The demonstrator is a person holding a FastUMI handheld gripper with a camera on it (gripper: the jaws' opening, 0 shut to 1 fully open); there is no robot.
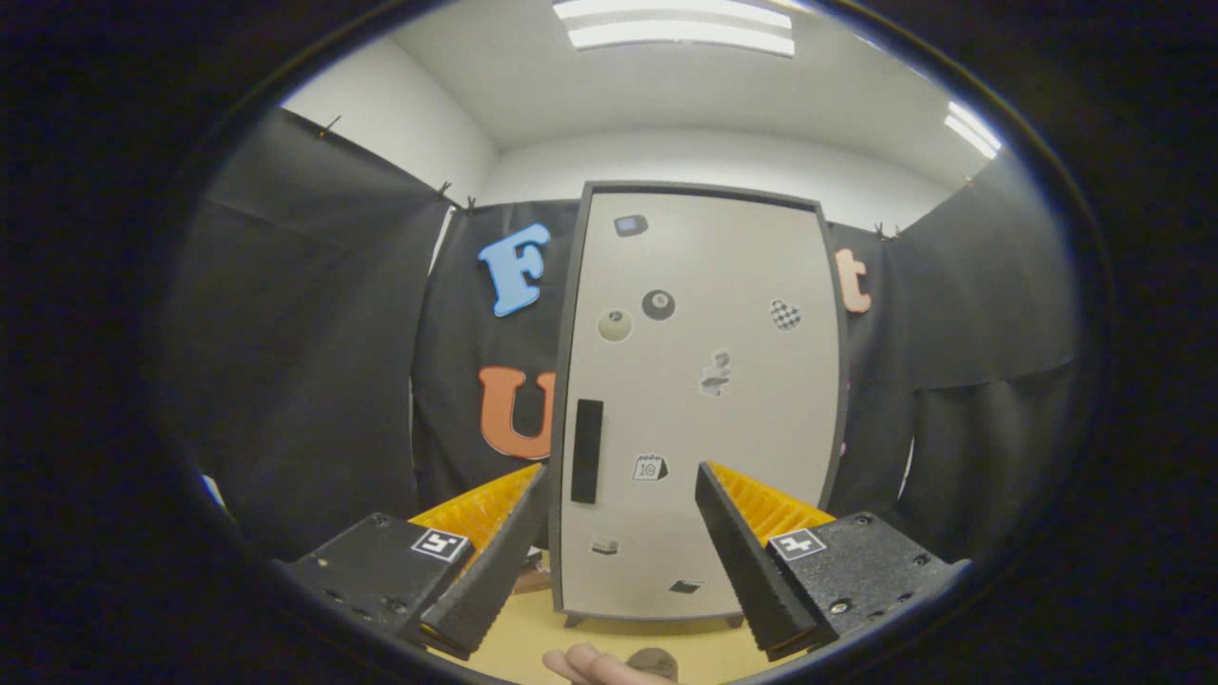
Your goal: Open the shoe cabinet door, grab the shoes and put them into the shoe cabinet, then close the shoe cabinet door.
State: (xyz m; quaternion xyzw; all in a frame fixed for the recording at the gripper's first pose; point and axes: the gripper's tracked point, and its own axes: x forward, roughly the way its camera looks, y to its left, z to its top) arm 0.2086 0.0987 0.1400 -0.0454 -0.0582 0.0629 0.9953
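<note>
A: We log the shoe cabinet (699,400) standing upright on the pale floor (533,642) against the booth's black cloth, its door (723,428) shut flush in the dark frame. We take that as the reason we face it square on: the first step, opening, is not yet done.

B: And the handle?

A: We note a dark vertical handle (586,451) near the door's left edge, just beyond the tip of the left finger. We judge the approach is lined up for it, though it sits off to the left of the gap rather than between the fingers.

B: Jaws?

A: We record the gripper (623,495) spread wide, fingers well apart, holding nothing and touching nothing; the door shows through the gap.

B: Shoes?

A: We cannot place them. A hand (595,666) shows below the fingers, beside a small dark round object (653,661) we cannot identify. Small stickers (658,304) dot the door.
</note>
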